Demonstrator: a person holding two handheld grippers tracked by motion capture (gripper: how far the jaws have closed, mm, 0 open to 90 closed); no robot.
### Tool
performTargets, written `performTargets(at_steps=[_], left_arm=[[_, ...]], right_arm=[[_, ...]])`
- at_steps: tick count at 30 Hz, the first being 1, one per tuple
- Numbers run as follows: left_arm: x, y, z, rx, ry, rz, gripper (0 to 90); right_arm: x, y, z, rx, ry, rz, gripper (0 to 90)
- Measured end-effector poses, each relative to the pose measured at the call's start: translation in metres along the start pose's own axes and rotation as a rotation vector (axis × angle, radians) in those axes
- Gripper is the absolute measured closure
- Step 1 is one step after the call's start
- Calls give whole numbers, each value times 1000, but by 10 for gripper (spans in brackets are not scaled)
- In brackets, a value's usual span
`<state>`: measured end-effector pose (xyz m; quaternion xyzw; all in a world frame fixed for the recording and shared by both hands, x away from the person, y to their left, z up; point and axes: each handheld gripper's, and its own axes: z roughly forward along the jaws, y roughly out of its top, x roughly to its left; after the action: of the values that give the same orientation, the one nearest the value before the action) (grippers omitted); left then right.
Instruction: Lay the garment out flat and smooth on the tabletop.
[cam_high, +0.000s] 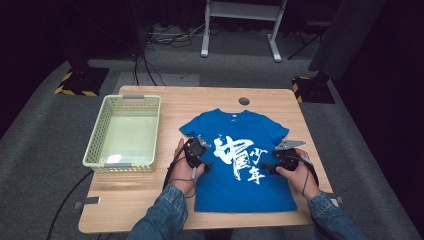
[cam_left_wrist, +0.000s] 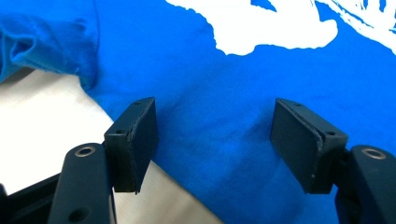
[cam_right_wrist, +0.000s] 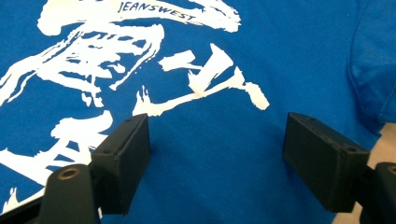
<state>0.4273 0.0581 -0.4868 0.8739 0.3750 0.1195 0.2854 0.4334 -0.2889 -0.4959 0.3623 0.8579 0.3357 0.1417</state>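
Observation:
A blue T-shirt (cam_high: 245, 185) with a white brush-stroke print lies flat on the wooden table (cam_high: 130, 200), collar toward the far edge. My left gripper (cam_high: 196, 151) hovers over the shirt's left side edge below the sleeve, jaws open. In the left gripper view the open gripper (cam_left_wrist: 215, 140) spans the blue T-shirt (cam_left_wrist: 219, 84) where its edge meets the table (cam_left_wrist: 42, 135). My right gripper (cam_high: 281, 161) sits over the shirt's right side, also open. In the right gripper view the gripper (cam_right_wrist: 217, 156) stands wide over the T-shirt (cam_right_wrist: 224, 163) just below the white print (cam_right_wrist: 93, 56).
A pale green plastic basket (cam_high: 100, 132) stands at the table's left, with a small white item inside near its front. A round cable hole (cam_high: 244, 101) is at the far edge. Bare wood lies in front of the basket.

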Motion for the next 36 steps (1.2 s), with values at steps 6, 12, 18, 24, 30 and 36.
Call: performTargets(at_steps=[6,12,18,24,30,36], left_arm=[[11,0,6,-57,4,-12,316],[7,1,-6,-58,38,-12,330],[-6,0,-32,-82,47,21,323],[-24,-2,-61,-115,67,42,255],[-32,-7,-79,-132,76,36,188],[-36,-15,-92,-134,94,29,177]], right_arm=[[-12,9,10,-17,-1,1,232],[-13,7,6,-35,-15,3,235],[-11,4,-16,-82,7,-7,182],[-5,3,-43,-112,31,-20,164],[1,0,-70,-132,16,-27,160],[4,-5,-88,-119,4,-75,161]])
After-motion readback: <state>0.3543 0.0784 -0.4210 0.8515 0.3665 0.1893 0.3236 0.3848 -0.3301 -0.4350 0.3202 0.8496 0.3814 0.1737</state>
